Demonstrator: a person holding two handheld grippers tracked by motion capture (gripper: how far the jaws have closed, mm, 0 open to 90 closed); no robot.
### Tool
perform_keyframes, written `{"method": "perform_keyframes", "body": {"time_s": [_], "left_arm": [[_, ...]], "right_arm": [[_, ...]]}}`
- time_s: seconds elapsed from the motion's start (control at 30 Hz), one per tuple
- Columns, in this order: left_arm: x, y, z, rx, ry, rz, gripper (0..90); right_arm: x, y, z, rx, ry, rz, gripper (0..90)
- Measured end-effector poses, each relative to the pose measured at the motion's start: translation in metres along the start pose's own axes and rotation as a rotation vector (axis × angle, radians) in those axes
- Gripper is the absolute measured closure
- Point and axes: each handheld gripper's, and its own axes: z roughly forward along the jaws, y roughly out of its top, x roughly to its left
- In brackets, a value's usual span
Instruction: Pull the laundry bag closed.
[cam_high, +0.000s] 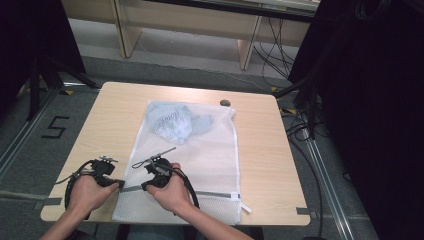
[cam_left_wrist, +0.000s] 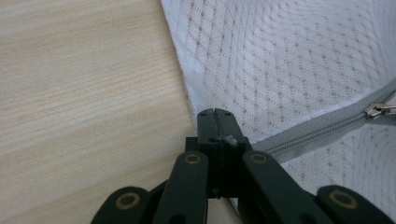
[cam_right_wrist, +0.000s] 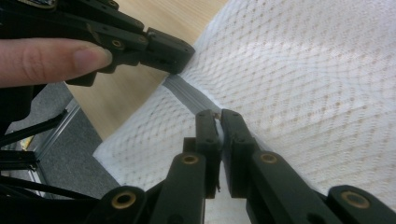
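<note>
a white mesh laundry bag (cam_high: 200, 150) lies flat on the tabletop (cam_high: 115, 115), with pale blue clothing (cam_high: 175, 122) inside its far end. the left gripper (cam_left_wrist: 215, 112) has its jaws closed on the bag's left edge, at the end of the grey zipper (cam_left_wrist: 322, 128). the right gripper (cam_right_wrist: 217, 114) pinches the zipper pull (jaws nearly together), just beside the left one.

A black "5" on the floor (cam_high: 54, 127) (left of the table (cam_high: 265, 150))
</note>
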Motion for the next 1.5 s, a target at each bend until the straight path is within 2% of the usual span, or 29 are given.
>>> {"method": "perform_keyframes", "body": {"time_s": [0.03,0.07,0.17,0.2,0.23,0.3,0.37,0.4,0.47,0.5,0.53,0.57,0.63,0.7,0.73,0.77,1.03,1.1,1.13,1.27,1.37,1.43,1.5], "left_arm": [[0.000,0.000,0.000,0.001,0.001,0.001,89.9],[0.000,0.000,0.000,0.001,0.001,0.001,89.9],[0.000,0.000,0.000,-0.002,0.005,-0.003,89.9],[-0.001,-0.001,0.001,-0.018,0.006,-0.004,89.9],[0.000,0.000,0.000,-0.002,0.002,0.000,89.9],[0.000,0.000,0.000,0.001,0.001,0.001,89.9],[-0.001,0.000,0.001,-0.015,0.009,-0.005,89.9],[0.000,0.000,0.000,-0.005,0.005,-0.004,89.9],[-0.001,-0.001,0.001,-0.020,0.007,-0.006,89.9],[0.000,0.000,0.000,0.001,0.003,0.001,89.9],[0.000,0.000,0.000,0.001,0.003,0.001,89.9],[-0.001,0.000,0.000,-0.010,0.007,-0.005,89.9],[-0.001,0.000,0.001,-0.011,0.005,-0.003,89.9],[0.000,0.000,0.000,0.000,0.002,-0.001,89.9],[0.000,0.000,0.000,0.000,0.003,0.001,89.9],[0.000,0.000,0.000,0.000,0.002,0.000,89.9],[0.000,0.000,0.000,0.000,0.002,0.003,89.9],[-0.001,0.000,0.000,0.003,0.006,0.007,89.9],[-0.001,0.000,0.000,0.002,0.005,0.005,89.9],[-0.001,0.001,0.000,0.002,0.005,0.005,89.9],[-0.001,0.001,0.001,-0.005,0.004,-0.003,89.9],[-0.001,0.001,0.000,0.003,0.006,0.013,89.9],[-0.002,0.001,0.001,-0.004,0.011,0.002,89.9]], "right_arm": [[-0.002,-0.001,-0.001,-0.003,0.005,-0.004,87.1],[-0.004,-0.001,0.000,-0.011,-0.002,-0.036,87.1],[-0.004,-0.001,-0.002,-0.009,0.004,-0.028,87.1],[-0.005,-0.002,-0.003,-0.012,0.003,-0.025,87.1],[-0.005,-0.002,-0.003,-0.012,0.003,-0.025,87.1],[-0.004,-0.003,-0.006,-0.004,0.000,0.004,87.1],[-0.004,-0.004,-0.006,-0.006,-0.002,-0.001,87.1],[-0.003,-0.004,-0.007,-0.003,0.002,0.007,87.1],[-0.003,-0.005,-0.007,-0.002,0.000,0.002,87.0],[-0.004,-0.005,-0.007,-0.009,0.003,-0.004,87.1],[-0.004,-0.005,-0.007,-0.009,0.003,-0.004,87.1],[-0.007,-0.005,-0.007,-0.014,0.004,-0.027,87.1],[-0.007,-0.006,-0.007,-0.016,0.002,-0.028,87.1],[-0.008,-0.006,-0.008,-0.013,-0.011,-0.020,87.1],[-0.008,-0.006,-0.009,-0.004,-0.016,0.009,87.1],[-0.009,-0.007,-0.011,-0.004,-0.015,0.015,87.1],[-0.012,-0.008,-0.014,-0.004,-0.006,0.013,87.1],[-0.012,-0.009,-0.015,0.003,-0.001,0.029,87.1],[-0.015,-0.009,-0.015,-0.014,0.004,-0.007,87.1],[-0.013,-0.010,-0.017,0.004,0.006,0.026,87.1],[-0.014,-0.011,-0.016,0.002,0.005,0.014,87.1],[-0.013,-0.011,-0.016,0.009,0.003,0.014,87.1],[-0.014,-0.011,-0.016,0.007,0.000,0.006,87.1]]}}
